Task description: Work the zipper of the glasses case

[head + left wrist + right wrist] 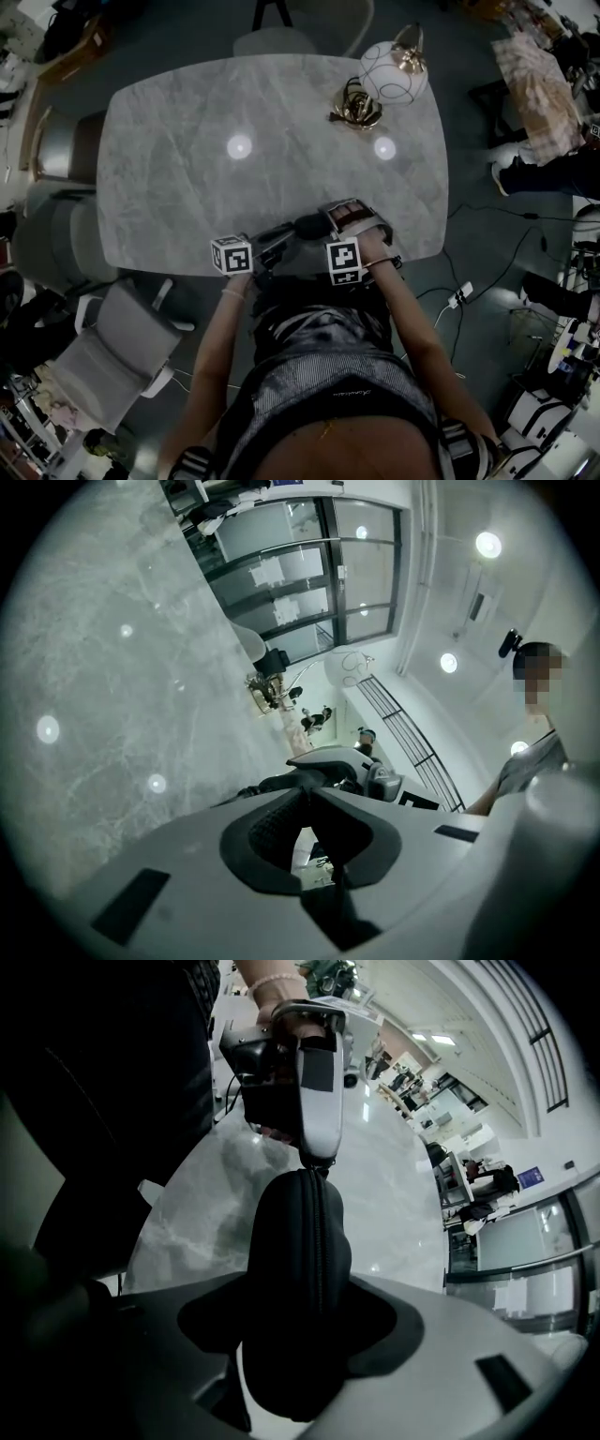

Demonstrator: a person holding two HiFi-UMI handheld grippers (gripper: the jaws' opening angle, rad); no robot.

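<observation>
A black glasses case stands on end between the jaws of my right gripper, which is shut on its lower half. Its zipper runs up the middle of the side facing the camera. At the case's far end my left gripper has its narrow tips pinched together on the zipper pull. In the left gripper view the left gripper shows its pads nearly together, with the dark case and the right gripper's body just beyond. From the head view both grippers, left and right, meet at the case over the table's near edge.
The grey marble table carries a glass-globe lamp with a gold base at its far right. Grey chairs stand at the left and one at the far end. Cables lie on the floor at the right.
</observation>
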